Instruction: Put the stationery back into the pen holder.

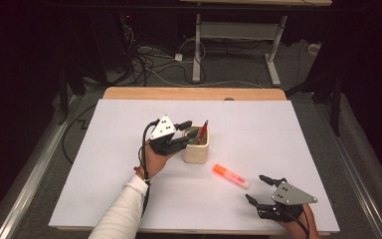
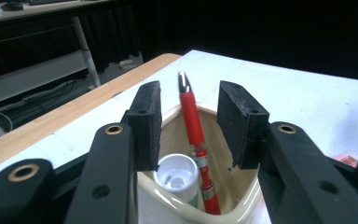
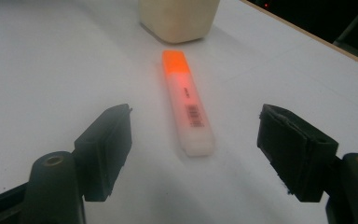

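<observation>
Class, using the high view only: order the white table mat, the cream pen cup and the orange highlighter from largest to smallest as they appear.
1. White table mat, by far.
2. Cream pen cup.
3. Orange highlighter: about as long as the cup is wide, but much thinner.

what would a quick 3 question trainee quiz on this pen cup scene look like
1. True or false: the highlighter lies flat on the table.
2. Which claw is at the cup: A left, B right?
3. Fill in: the pen standing in the cup is ___.

Key: 1 true. 2 A: the left claw is open around the pen, and the right claw is open short of the highlighter. 3 red.
</observation>
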Demonstrator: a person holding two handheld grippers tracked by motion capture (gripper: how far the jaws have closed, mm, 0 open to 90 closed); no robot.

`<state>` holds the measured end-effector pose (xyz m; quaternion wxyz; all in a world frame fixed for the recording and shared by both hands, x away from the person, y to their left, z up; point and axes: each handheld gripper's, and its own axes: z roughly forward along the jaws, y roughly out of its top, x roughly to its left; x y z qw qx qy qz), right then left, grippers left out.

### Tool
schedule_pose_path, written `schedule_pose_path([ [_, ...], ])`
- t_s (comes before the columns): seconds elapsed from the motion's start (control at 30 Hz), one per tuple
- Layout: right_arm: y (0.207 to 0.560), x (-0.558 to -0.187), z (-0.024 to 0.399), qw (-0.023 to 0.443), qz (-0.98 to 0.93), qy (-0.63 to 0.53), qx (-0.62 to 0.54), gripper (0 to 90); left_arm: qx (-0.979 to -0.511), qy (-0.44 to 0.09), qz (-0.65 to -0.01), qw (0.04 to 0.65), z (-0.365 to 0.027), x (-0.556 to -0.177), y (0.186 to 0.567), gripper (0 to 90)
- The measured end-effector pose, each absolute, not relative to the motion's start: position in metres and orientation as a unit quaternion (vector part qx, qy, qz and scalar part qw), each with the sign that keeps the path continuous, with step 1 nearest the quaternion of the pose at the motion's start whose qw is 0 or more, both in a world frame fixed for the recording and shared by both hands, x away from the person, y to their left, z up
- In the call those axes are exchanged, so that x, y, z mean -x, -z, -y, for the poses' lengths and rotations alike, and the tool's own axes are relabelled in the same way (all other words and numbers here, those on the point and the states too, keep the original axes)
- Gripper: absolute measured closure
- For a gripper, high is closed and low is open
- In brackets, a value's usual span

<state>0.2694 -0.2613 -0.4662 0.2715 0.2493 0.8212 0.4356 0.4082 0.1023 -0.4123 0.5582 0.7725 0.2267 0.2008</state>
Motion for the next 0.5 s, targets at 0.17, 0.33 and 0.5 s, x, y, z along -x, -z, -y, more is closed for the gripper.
schedule_pose_path([
  [0.17,0.466,-0.269,0.261,0.272,-0.821,-0.436,-0.249,26.2,-0.778,-0.212,-0.219,0.549,-0.104,-0.405,0.409,55.2],
  [0.33,0.466,-0.269,0.261,0.271,-0.822,-0.435,-0.249,26.2,-0.783,-0.226,-0.212,0.54,-0.106,-0.401,0.405,50.5],
  [0.5,0.466,-0.269,0.261,0.271,-0.822,-0.435,-0.249,26.2,-0.791,-0.25,-0.203,0.52,-0.108,-0.397,0.402,47.3],
])
